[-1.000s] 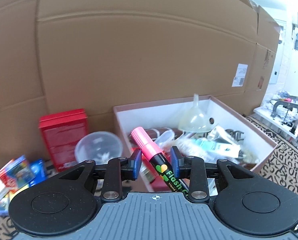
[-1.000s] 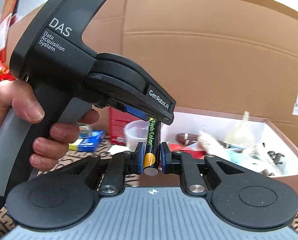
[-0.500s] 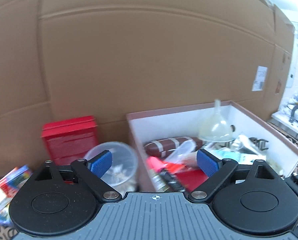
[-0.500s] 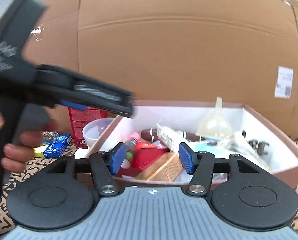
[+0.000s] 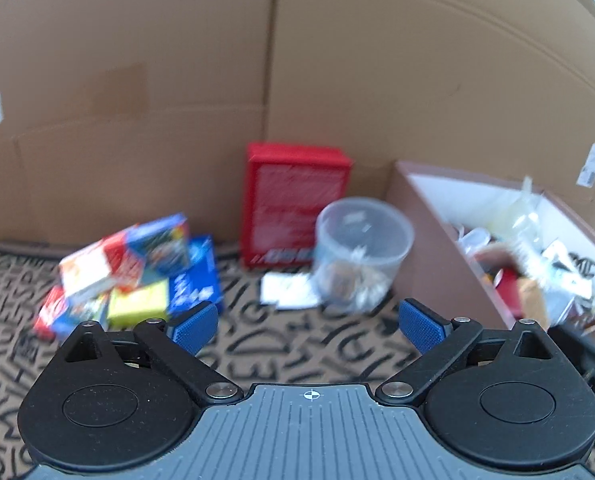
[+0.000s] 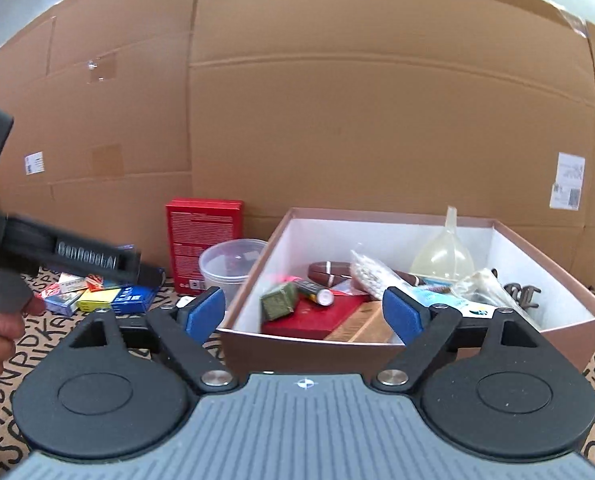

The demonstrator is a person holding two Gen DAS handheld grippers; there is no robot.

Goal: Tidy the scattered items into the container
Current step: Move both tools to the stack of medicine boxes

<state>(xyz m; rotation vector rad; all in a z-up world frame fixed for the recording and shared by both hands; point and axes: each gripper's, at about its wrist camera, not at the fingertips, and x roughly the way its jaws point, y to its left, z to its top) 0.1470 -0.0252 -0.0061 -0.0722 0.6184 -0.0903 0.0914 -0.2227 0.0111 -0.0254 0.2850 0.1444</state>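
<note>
The brown container box [image 6: 377, 350] with white inside holds several items, among them the pink-capped marker [image 6: 311, 289], a funnel [image 6: 443, 254] and a red pack. My right gripper [image 6: 303, 314] is open and empty, just in front of the box's near wall. My left gripper [image 5: 309, 326] is open and empty over the patterned mat, left of the box [image 5: 437, 256]. Loose on the mat are a clear plastic tub [image 5: 361, 254], a red box [image 5: 293, 204] standing upright, a pile of small colourful card packs [image 5: 133, 268] and a white paper slip [image 5: 287, 294].
A tall cardboard wall [image 6: 337, 120] runs behind everything. The left gripper's handle and the hand holding it [image 6: 37, 256] show at the left of the right wrist view, above the card packs [image 6: 97, 296]. The tub [image 6: 229, 264] stands between the red box [image 6: 203, 240] and the container.
Both grippers opened and let the marker drop into the box. The left gripper then swung left, away from the box, toward the tub and card packs. The right gripper stays before the box.
</note>
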